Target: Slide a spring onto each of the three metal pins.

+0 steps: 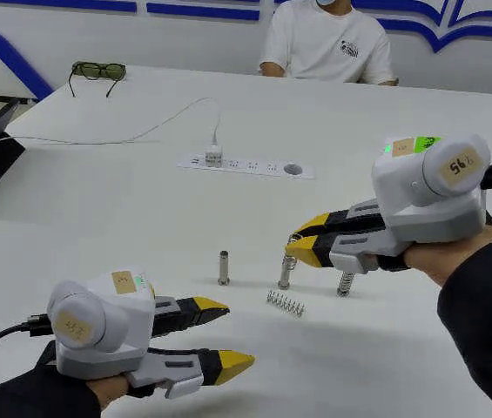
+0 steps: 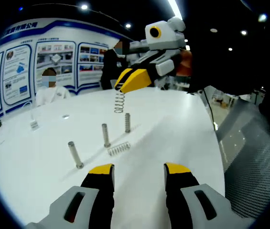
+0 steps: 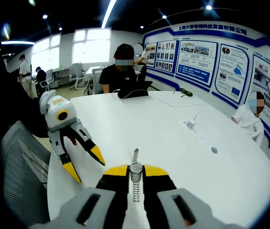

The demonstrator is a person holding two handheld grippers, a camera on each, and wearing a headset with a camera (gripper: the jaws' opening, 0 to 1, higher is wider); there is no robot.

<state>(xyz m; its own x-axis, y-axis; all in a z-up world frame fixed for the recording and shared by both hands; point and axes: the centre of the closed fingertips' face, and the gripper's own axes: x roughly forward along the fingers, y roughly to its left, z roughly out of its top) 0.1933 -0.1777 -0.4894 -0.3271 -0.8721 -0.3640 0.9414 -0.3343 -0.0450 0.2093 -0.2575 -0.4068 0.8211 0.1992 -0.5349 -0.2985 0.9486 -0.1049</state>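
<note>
Left gripper (image 1: 222,333): low at the left and held in a hand. Its jaws are spread wide with nothing between them. In the left gripper view (image 2: 138,169) the yellow tips stand apart over bare table (image 2: 173,129).

Left pin (image 1: 223,267): upright and bare, clear of both grippers.

Loose spring (image 1: 286,303): lying flat on the table just in front of the middle pin. It is ahead of the left gripper's tips and touches neither gripper. In the left gripper view (image 2: 119,149) it lies beyond the gap between the tips.

Middle pin (image 1: 286,280): upright, directly under the held spring.

Held spring (image 1: 290,261): pinched near its upper end between the right gripper's yellow tips and hanging straight down. Its lower end meets the top of the middle pin; whether it is already threaded over the pin cannot be told.

Right gripper (image 1: 302,248): held in a hand at the right, jaws closed on the held spring. In the right gripper view (image 3: 135,171) the held spring (image 3: 135,183) runs up between the pressed tips. The top of the middle pin (image 3: 135,152) shows just past its far end.

Right pin (image 1: 345,283): upright beneath the right gripper's body. Its surface looks ribbed; whether a spring sits on it cannot be told.

Far table: sunglasses (image 1: 97,71) at the left, power strip (image 1: 246,165) in the centre, and a seated person (image 1: 328,39) behind.
</note>
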